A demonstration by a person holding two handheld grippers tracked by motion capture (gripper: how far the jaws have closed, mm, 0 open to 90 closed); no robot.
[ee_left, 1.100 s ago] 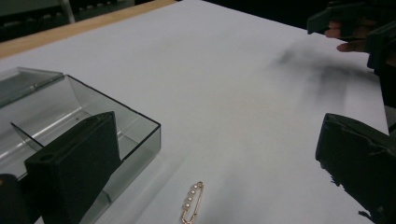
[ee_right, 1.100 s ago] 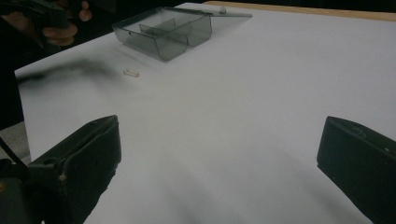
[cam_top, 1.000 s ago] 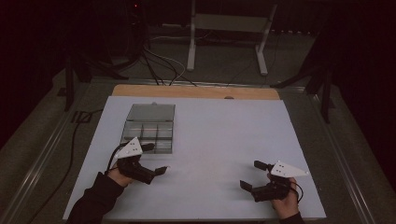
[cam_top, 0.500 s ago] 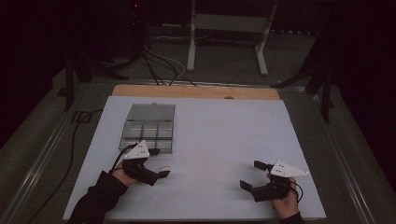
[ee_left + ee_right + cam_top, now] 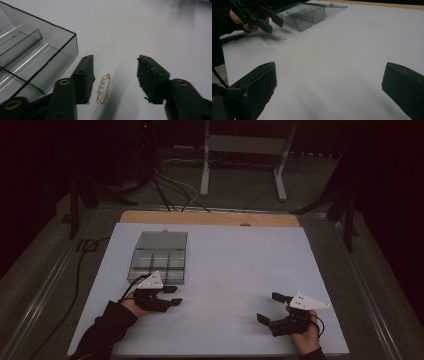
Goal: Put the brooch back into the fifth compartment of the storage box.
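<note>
Pearl pin (image 5: 103, 88) on table, untouched between closing left tool (image 5: 115, 77) jaws | box (image 5: 37, 57) compartments bare | right tool (image 5: 329, 85) apart

I'm working in what looks like a lab or recording studio rather than a home. The tabletop (image 5: 240, 270) is covered by a plain pale sheet over a wooden board (image 5: 210, 218), lit while everything around it stays dark. Beyond it I see loose cables (image 5: 170, 190) trailing across a grey floor, black stand legs (image 5: 75, 200) at the sides and a white metal frame (image 5: 242, 155) at the back.
</note>
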